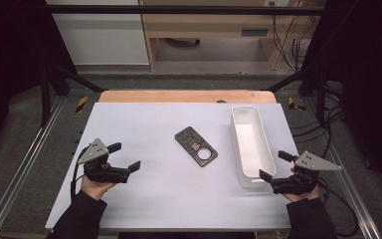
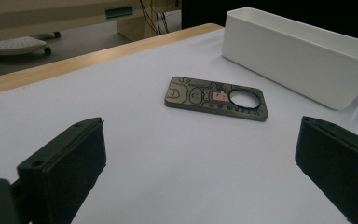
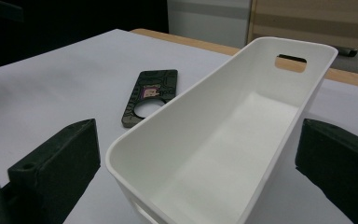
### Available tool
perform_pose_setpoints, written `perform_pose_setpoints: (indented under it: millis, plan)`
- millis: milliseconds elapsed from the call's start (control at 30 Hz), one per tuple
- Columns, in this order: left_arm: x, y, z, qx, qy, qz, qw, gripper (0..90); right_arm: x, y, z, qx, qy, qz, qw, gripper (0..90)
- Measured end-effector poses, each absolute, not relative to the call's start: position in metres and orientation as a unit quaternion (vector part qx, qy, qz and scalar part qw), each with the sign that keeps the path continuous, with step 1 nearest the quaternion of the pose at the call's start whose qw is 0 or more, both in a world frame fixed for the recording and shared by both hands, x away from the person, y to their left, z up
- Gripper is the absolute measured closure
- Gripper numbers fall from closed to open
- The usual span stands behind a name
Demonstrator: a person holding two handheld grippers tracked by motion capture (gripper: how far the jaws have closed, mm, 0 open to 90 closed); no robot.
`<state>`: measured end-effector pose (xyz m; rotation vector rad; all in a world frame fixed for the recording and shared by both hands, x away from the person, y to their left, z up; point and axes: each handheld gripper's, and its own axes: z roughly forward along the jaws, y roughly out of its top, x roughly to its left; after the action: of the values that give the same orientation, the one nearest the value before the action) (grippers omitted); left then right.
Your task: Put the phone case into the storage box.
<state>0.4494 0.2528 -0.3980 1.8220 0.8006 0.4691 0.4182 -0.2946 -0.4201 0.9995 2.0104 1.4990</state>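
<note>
A dark flat plate (image 1: 196, 146) with a round hole and a small pink patch lies in the middle of the white table. My left gripper (image 1: 125, 156) hovers at the table's left, open and empty, and points toward the plate. In the left gripper view the plate (image 2: 214, 99) lies well ahead of the wide-apart jaws of my left gripper (image 2: 200, 154). My right gripper (image 1: 275, 165) is open beside the near right corner of a white bin (image 1: 242, 149). In the right gripper view, the bin's near end (image 3: 121, 154) stands ahead of my right gripper (image 3: 198, 158).
The long white bin (image 2: 298, 56) is empty and has a handle slot (image 3: 290, 61) in its far end. The plate (image 3: 151, 93) lies to its left. A wooden strip (image 1: 186, 96) runs along the table's far edge. Cables (image 1: 328, 129) and dark frame bars flank the table.
</note>
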Motion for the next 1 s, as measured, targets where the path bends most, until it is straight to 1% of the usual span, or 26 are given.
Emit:
perform_pose_setpoints:
  millis: [500, 1000]
  plan:
    - [0.463, 0.222, -0.387, 0.768, 0.322, 0.196, 0.518, 1.6, 0.418, -0.295, -0.420, 0.361, 0.728, 0.541, 0.219, 0.3]
    - [0.496, 0.170, -0.387, 0.778, 0.314, 0.187, 0.511, 3.6, 0.418, -0.296, -0.419, 0.360, 0.726, 0.545, 0.215, 0.3]
